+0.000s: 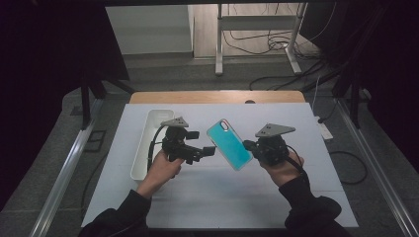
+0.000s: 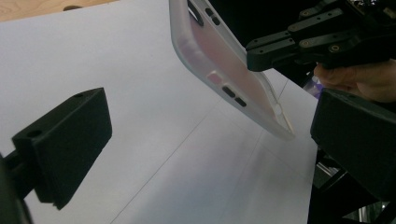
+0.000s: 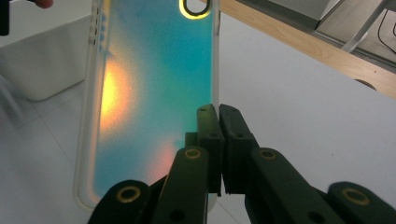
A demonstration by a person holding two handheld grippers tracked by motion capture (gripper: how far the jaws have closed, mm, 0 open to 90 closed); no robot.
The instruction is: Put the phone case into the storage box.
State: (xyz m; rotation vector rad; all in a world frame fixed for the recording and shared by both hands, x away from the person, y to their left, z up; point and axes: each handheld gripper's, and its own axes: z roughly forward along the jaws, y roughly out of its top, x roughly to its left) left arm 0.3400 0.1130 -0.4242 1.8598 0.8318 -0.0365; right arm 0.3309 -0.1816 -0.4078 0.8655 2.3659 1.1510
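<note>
The right gripper [image 1: 248, 146] is clamped on the phone case's [image 1: 229, 143] right edge, holding it tilted above the table [image 1: 217, 197], so the left gripper [image 1: 209, 150], jaws apart, can reach its near-left side.

This looks like a lab or recording studio rather than a home. A white-covered table [image 1: 217, 192] stands between black curtains [image 1: 44, 74] at nine and three o'clock, with a metal stand [image 1: 257, 29] and loose cables [image 1: 262, 44] on the floor at twelve.
</note>
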